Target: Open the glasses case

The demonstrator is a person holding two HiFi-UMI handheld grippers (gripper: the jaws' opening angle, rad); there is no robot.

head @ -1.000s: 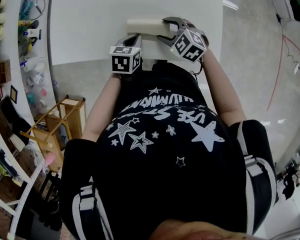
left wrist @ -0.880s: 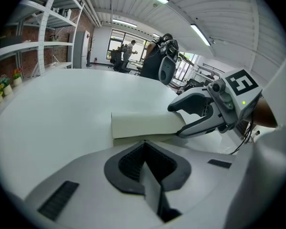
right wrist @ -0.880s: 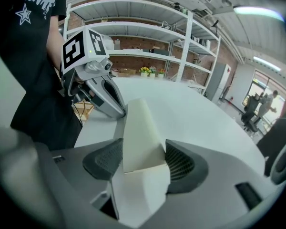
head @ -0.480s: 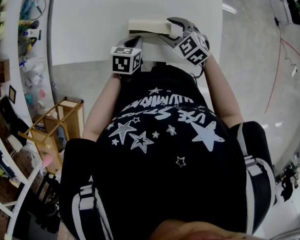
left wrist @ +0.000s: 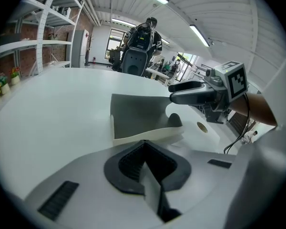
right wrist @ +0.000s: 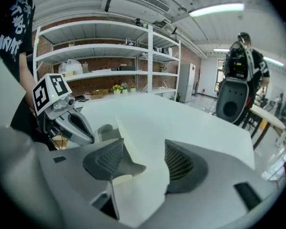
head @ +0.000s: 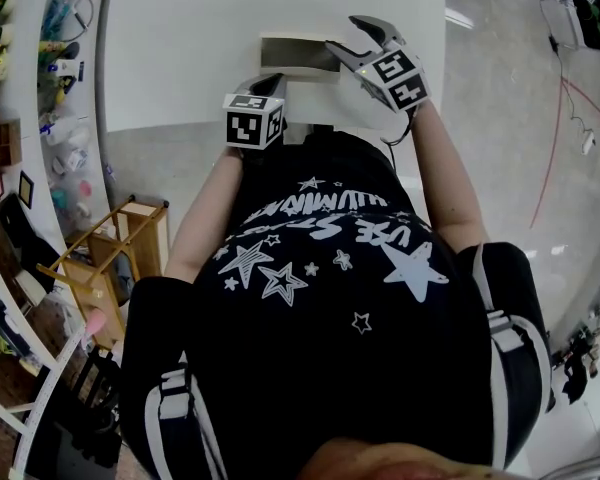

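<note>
While left tool (left wrist: 145, 152) pinches glasses case (left wrist: 138, 118) — right tool (right wrist: 144, 160) gapes around lid (right wrist: 142, 140)

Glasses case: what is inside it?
Inside the glasses case only grey lining shows, no glasses. In the left gripper view its front wall covers the bottom.

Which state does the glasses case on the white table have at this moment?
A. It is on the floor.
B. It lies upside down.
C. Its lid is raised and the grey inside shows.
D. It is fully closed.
C: the left gripper view shows the glasses case open and grey inside, and the lid stands between the spread jaws of the right tool.
</note>
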